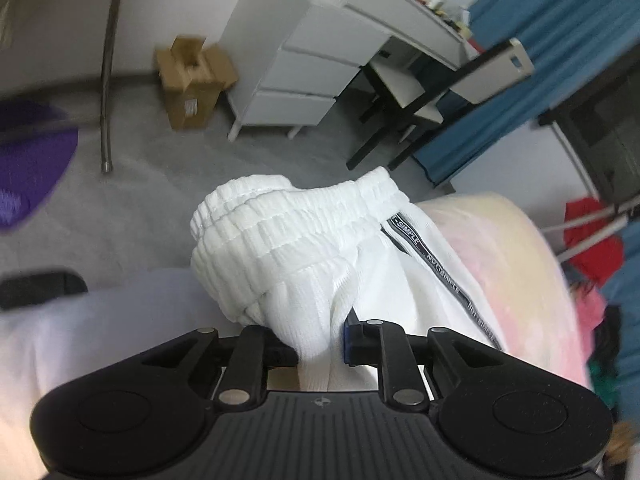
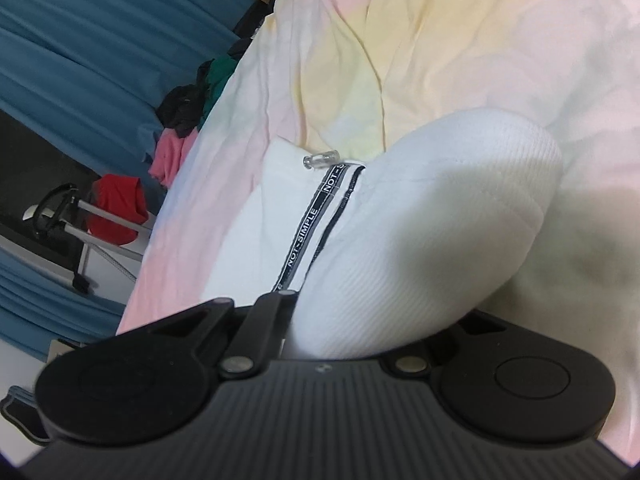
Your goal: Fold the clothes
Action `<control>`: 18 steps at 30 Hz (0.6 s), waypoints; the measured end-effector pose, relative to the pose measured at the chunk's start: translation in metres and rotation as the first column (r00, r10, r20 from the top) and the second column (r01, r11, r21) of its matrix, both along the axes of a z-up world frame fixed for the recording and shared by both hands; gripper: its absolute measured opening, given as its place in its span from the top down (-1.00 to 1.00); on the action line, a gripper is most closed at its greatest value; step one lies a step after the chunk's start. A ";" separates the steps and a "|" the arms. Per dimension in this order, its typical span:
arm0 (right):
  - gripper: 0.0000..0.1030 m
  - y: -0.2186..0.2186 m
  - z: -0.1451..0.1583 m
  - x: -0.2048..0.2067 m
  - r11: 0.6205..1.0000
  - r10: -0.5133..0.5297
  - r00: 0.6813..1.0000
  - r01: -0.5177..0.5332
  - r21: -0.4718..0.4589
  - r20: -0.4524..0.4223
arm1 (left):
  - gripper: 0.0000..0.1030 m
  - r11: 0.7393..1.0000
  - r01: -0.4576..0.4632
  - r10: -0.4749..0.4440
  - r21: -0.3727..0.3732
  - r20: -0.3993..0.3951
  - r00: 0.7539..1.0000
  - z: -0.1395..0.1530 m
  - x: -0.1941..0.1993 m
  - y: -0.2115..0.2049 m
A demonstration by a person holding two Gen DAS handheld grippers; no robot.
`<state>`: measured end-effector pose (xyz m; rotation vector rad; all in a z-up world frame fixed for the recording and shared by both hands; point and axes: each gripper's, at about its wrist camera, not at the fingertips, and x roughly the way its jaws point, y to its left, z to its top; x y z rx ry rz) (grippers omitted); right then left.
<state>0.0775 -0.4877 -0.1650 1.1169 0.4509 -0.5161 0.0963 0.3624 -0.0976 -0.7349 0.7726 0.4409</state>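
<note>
Your left claw [image 1: 320, 350] is clamped on the white ribbed-knit garment with a gathered elastic waistband [image 1: 288, 248]; fabric is bunched between its pads, and the waistband rises just ahead of it, above the pastel tie-dye bed cover [image 1: 504, 248]. A black tape printed "NOT-SIMPLE" [image 1: 436, 260] runs down the garment's side. Beyond lie grey floor, a brown cardboard box [image 1: 192, 80] and a white drawer unit [image 1: 304, 76]. Your right claw [image 2: 340, 332] grips another fold of the same white garment [image 2: 420, 240], which hides the pads. It lies on the bed cover [image 2: 400, 40], a small clear plastic cord end [image 2: 320, 159] resting on it.
</note>
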 end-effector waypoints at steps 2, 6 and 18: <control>0.74 0.002 0.000 0.000 1.000 0.009 1.000 -0.009 -0.020 -0.004 | 0.48 0.995 0.037 -0.035 0.090 -0.030 0.999 0.006 0.001 -0.013; 0.74 0.003 0.001 0.001 0.998 0.023 1.000 -0.023 -0.050 -0.015 | 0.14 0.976 0.082 -0.068 0.204 -0.075 0.995 0.022 -0.003 -0.038; 0.74 0.004 0.007 0.002 0.996 0.015 1.000 -0.015 -0.087 -0.006 | -0.63 0.900 0.088 -0.127 0.427 0.064 0.990 0.078 -0.032 -0.126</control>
